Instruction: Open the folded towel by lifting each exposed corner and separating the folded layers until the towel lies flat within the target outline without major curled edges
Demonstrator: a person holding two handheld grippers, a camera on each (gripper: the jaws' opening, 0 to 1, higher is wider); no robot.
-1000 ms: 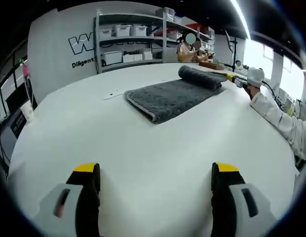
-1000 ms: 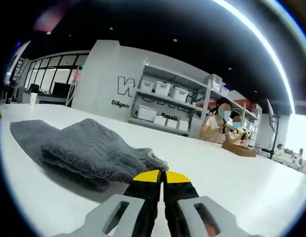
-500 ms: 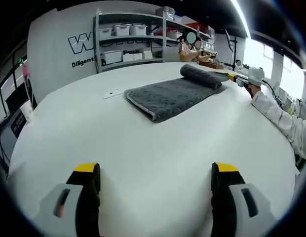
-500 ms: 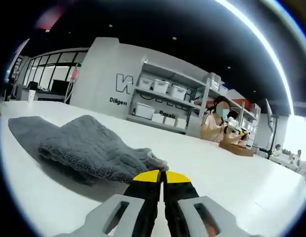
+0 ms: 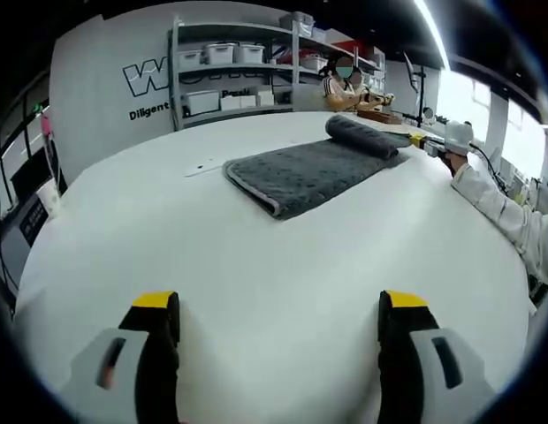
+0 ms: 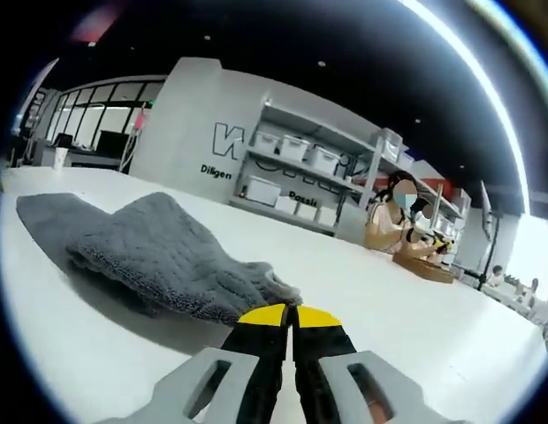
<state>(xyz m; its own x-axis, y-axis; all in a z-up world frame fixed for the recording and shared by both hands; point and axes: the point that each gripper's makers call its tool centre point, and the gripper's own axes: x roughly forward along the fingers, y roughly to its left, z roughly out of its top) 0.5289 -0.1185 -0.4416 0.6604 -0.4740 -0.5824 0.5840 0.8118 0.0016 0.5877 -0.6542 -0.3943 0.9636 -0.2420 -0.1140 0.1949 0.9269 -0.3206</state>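
Note:
A dark grey folded towel [image 5: 300, 172] lies on the far half of the white table [image 5: 256, 291], its far right part raised in a rolled hump [image 5: 362, 137]. My left gripper [image 5: 278, 322] hovers open over bare table, well short of the towel. In the right gripper view the towel [image 6: 159, 256] stretches away to the left, and its corner [image 6: 278, 288] ends right at the yellow tips of my right gripper [image 6: 290, 312], whose jaws are pressed together on it. That right gripper [image 5: 422, 139] also appears far right in the left gripper view, held by a gloved hand [image 5: 457, 135].
Shelves with white bins [image 5: 230, 75] stand behind the table, and a person [image 6: 393, 225] works at a bench [image 6: 429, 268] beyond. A white sleeve [image 5: 495, 208] reaches over the table's right edge. A small flat mark [image 5: 201, 168] lies left of the towel.
The towel's raised hump has slid a little to the right and farther away with the right gripper. The left gripper has stayed where it was.

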